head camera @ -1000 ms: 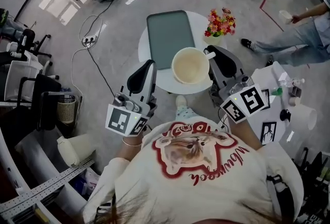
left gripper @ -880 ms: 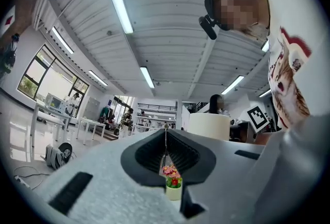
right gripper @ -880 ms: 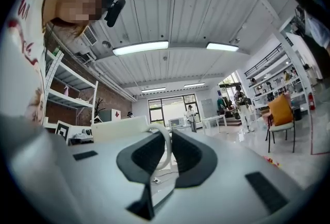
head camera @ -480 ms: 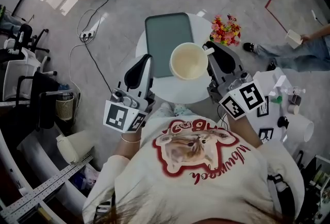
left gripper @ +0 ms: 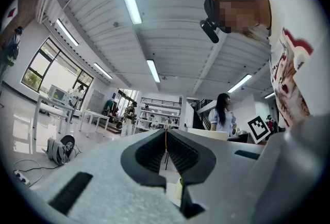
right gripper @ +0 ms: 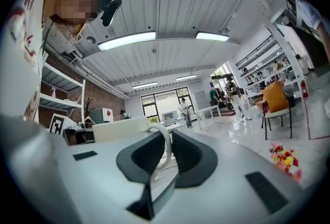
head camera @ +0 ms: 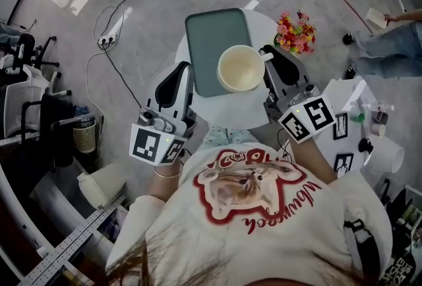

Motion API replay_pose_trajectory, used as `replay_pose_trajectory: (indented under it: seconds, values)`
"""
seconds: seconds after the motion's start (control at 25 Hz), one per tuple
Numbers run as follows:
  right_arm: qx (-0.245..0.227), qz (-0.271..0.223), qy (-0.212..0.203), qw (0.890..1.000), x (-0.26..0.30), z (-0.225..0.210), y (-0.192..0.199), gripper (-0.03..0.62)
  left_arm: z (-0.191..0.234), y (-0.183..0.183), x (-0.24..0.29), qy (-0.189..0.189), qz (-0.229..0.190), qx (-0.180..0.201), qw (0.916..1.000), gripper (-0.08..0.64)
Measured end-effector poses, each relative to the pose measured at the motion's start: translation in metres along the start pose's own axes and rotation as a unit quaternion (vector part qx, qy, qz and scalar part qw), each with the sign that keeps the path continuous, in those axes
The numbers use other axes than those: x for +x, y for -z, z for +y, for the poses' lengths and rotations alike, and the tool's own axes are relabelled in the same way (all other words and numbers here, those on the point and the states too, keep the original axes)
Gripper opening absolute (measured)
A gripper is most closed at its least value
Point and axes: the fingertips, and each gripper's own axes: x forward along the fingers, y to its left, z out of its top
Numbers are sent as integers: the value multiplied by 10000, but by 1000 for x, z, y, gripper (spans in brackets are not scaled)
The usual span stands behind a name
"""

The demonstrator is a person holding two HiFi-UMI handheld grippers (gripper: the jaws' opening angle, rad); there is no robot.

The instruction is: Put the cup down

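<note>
Cup (head camera: 241, 68) held above the round bench (head camera: 245, 114)
Right gripper (head camera: 268, 62) jaws clamp its handle, cup to their left, over the tray's (head camera: 206, 41) edge; left gripper (head camera: 185, 75) jaws together, empty.

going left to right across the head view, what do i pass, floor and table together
power strip on the floor → left hand-held gripper → cup → right hand-held gripper; the tray is left out, since it overlaps the cup

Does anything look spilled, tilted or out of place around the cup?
Nothing stands out. The cup is upright and looks empty, held by its handle in the right tool above the round table; the tray lies flat there.
</note>
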Motion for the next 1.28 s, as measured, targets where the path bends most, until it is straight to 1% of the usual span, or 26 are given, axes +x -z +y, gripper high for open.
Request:
replay_pose_trajectory:
  seconds: [0.2, 0.36, 0.6, 0.76, 1.0, 1.28]
  values:
    - [66, -9, 47, 10000, 10, -3, 17, 55, 11, 15, -5, -66, 106, -132, 9998, 15]
    - [110, -79, 172, 9998, 21, -11, 27, 55, 15, 29, -12, -133, 223, -287, 9993, 15]
    - [-96, -80, 250, 9996, 39, -26, 40, 55, 17, 40, -12, -163, 285, -404, 9986, 15]
    - [-149, -37, 254, 9996, 50, -34, 53, 55, 17, 47, -12, -186, 313, -460, 9983, 15]
    - [-72, 161, 308, 9994, 66, -45, 91, 55, 18, 63, -17, -229, 479, -586, 9969, 15]
    - [-105, 481, 348, 9982, 79, -57, 138, 55, 18, 70, -21, -257, 531, -622, 9963, 15]
